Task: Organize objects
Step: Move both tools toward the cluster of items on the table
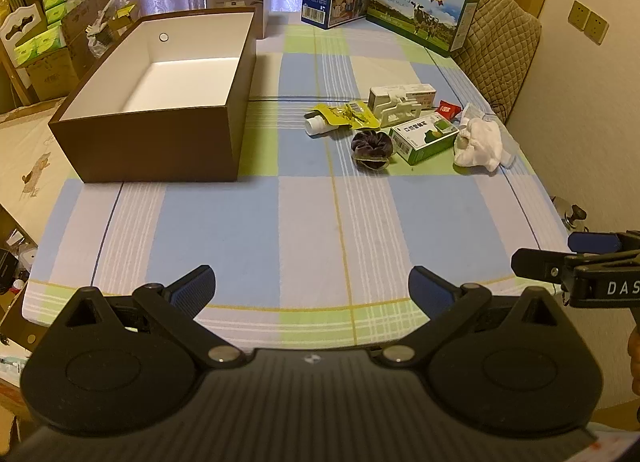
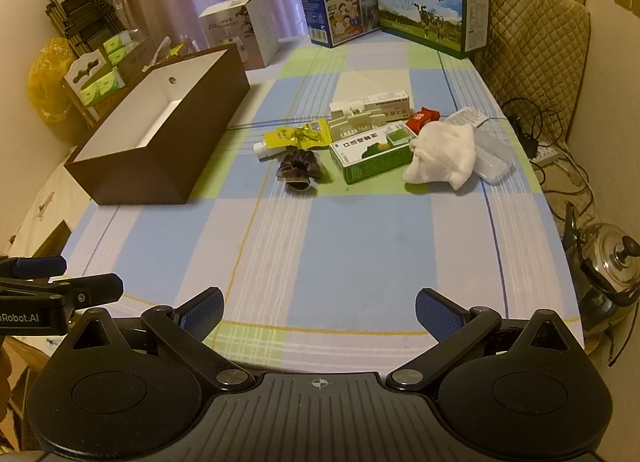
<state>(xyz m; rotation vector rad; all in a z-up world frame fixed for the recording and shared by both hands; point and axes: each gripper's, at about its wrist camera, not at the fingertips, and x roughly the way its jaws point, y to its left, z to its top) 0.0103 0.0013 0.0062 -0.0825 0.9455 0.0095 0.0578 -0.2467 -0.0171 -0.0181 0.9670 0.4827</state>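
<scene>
While your left gripper and right gripper hover spread wide and empty, the brown box, apparently empty, sits table-left, long axis running away from you, clutter right.
</scene>
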